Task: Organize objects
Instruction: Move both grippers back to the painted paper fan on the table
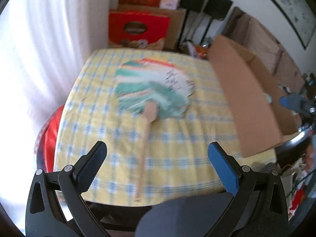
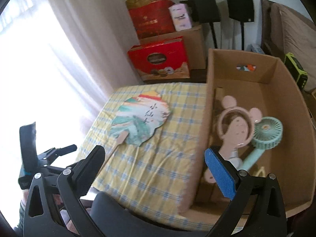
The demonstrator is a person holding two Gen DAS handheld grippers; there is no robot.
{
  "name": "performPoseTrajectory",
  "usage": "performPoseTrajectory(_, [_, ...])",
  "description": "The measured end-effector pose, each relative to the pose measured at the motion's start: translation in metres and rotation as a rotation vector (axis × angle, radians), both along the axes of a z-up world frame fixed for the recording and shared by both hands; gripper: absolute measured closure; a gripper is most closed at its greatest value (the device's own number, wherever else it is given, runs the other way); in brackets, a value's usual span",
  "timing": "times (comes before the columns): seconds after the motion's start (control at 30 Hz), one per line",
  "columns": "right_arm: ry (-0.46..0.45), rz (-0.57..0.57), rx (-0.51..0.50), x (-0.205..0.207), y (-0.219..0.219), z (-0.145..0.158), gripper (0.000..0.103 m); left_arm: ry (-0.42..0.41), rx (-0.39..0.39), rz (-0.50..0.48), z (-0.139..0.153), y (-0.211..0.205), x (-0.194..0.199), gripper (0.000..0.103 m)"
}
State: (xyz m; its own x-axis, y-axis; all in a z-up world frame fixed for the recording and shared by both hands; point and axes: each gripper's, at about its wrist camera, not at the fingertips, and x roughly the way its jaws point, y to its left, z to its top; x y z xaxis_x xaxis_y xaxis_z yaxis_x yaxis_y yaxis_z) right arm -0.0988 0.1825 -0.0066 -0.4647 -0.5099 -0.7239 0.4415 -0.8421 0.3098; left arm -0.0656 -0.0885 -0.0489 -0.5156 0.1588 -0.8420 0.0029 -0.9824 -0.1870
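Observation:
A painted paper hand fan [image 1: 154, 87] with a long wooden handle lies on the yellow checked cloth [image 1: 102, 130]; it also shows in the right wrist view [image 2: 140, 121]. My left gripper [image 1: 157, 154] is open and empty above the fan's handle. My right gripper [image 2: 153, 158] is open and empty over the cloth's near part. A cardboard box [image 2: 292, 106] on the right holds a pink hand mirror [image 2: 236, 128] and a green handheld fan [image 2: 266, 136]. The left gripper shows at the left edge of the right wrist view [image 2: 51, 154].
Red gift boxes [image 2: 158, 59] and cardboard cartons stand behind the table. Two black speakers on stands [image 2: 239, 6] are against the wall. A white curtain [image 1: 39, 59] hangs at the left. The cardboard box's side [image 1: 246, 98] borders the cloth on the right.

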Motion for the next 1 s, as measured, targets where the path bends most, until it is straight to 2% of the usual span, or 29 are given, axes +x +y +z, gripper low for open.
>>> performPoseTrajectory(0.13, [0.003, 0.017, 0.017, 0.006, -0.018, -0.008, 0.001, -0.032, -0.015, 0.030, -0.023, -0.015, 0.006, 0.001])
performPoseTrajectory(0.3, [-0.006, 0.043, 0.032, 0.012, -0.042, -0.019, 0.001, -0.062, -0.016, 0.023, -0.042, -0.018, 0.010, 0.001])
performPoseTrajectory(0.5, [-0.041, 0.073, 0.026, 0.014, -0.070, -0.035, 0.001, -0.084, 0.013, 0.006, -0.055, -0.019, 0.014, 0.001])
performPoseTrajectory(0.6, [-0.064, 0.081, 0.020, 0.012, -0.082, -0.044, 0.001, -0.088, 0.019, -0.002, -0.058, -0.019, 0.015, 0.005])
performPoseTrajectory(0.7, [-0.101, 0.086, 0.006, 0.008, -0.091, -0.057, 0.001, -0.100, 0.026, -0.009, -0.063, -0.020, 0.016, 0.013])
performPoseTrajectory(0.77, [-0.131, 0.088, -0.011, 0.005, -0.096, -0.066, 0.001, -0.104, 0.025, -0.013, -0.065, -0.020, 0.016, 0.027])
performPoseTrajectory(0.8, [-0.150, 0.087, -0.022, 0.004, -0.097, -0.071, 0.002, -0.106, 0.024, -0.015, -0.067, -0.019, 0.016, 0.028])
performPoseTrajectory(0.9, [-0.187, 0.086, -0.040, 0.000, -0.100, -0.081, 0.013, -0.101, 0.028, -0.020, -0.069, -0.019, 0.016, 0.042])
performPoseTrajectory(0.93, [-0.200, 0.087, -0.044, -0.002, -0.101, -0.085, 0.020, -0.097, 0.030, -0.022, -0.070, -0.019, 0.016, 0.047])
performPoseTrajectory(1.0, [-0.227, 0.093, -0.061, -0.005, -0.102, -0.091, 0.026, -0.097, 0.033, -0.029, -0.071, -0.018, 0.015, 0.051])
